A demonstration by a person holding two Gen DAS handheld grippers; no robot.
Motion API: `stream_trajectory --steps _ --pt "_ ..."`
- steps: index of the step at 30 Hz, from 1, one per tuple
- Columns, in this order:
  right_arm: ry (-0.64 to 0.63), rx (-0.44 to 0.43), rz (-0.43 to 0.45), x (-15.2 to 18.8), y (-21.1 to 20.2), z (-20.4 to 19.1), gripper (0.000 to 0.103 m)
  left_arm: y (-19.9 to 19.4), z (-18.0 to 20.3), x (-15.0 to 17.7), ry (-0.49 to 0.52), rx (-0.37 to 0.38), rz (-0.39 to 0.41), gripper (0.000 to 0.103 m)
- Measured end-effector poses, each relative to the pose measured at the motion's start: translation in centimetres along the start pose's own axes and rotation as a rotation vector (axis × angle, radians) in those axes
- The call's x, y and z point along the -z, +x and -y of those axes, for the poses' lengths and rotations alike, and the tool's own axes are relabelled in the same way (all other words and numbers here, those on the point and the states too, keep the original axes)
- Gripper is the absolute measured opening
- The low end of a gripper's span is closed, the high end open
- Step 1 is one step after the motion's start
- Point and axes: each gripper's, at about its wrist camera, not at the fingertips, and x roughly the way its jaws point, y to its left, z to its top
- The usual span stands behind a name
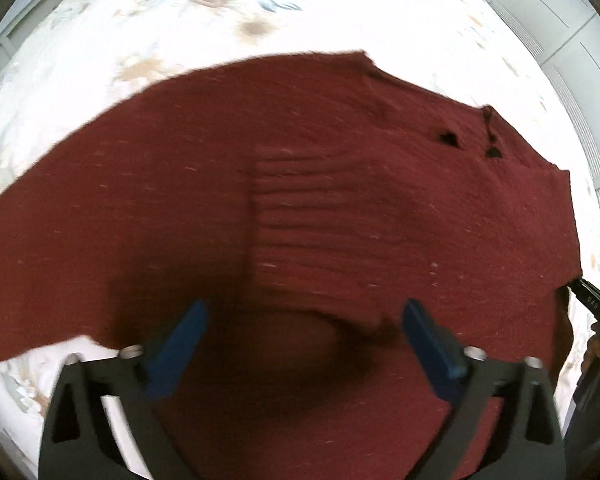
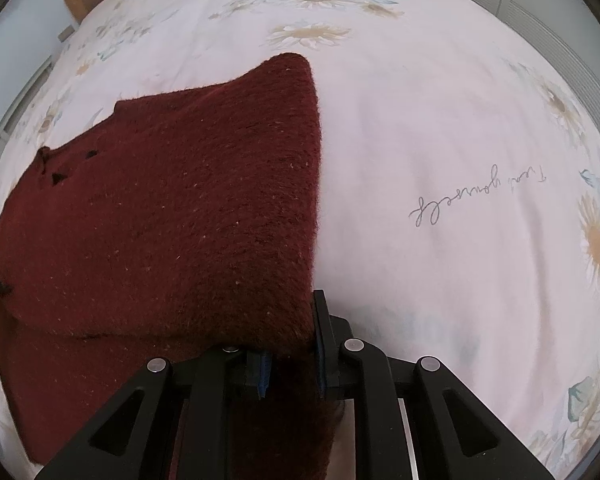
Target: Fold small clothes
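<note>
Sweater (image 2: 172,208) lies on bed (image 2: 440,140); right gripper (image 2: 290,360) pinches its 6 o'clock edge, left gripper (image 1: 306,336) hovers spread. Thick knit could slip free, spoiling the fold.

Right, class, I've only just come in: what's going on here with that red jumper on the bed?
A person is folding a dark red knitted sweater on a floral bedsheet, a gripper in each hand. The right gripper is shut on the sweater's edge and lifts a folded part. The left gripper is open, its blue fingers spread above the sweater near a ribbed cuff.
</note>
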Motion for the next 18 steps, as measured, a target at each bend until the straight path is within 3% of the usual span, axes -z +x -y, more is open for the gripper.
stream_trajectory --steps 3,6,12,14,16,18 --pt "-0.005 0.003 -0.006 0.1 0.0 -0.1 0.018 -1.0 0.0 -0.1 0.007 -0.038 0.014 0.102" --pt "-0.007 0.006 -0.011 0.1 -0.1 -0.2 0.019 -0.8 -0.7 -1.2 -0.003 -0.028 0.026 0.102" --pt "-0.010 0.014 -0.020 0.0 -0.1 -0.4 0.020 4.0 -1.0 -3.0 0.030 0.006 -0.084 0.102" --pt "-0.010 0.015 -0.024 -0.2 0.1 -0.5 0.020 5.6 -0.5 -2.8 0.042 -0.015 -0.131 0.101" --pt "-0.012 0.017 -0.026 -0.4 0.3 -0.6 0.020 6.4 0.3 -2.6 0.070 -0.044 -0.119 0.101" --pt "-0.014 0.022 -0.025 -0.4 0.3 -0.7 0.020 6.6 0.8 -2.3 0.091 -0.048 -0.108 0.092"
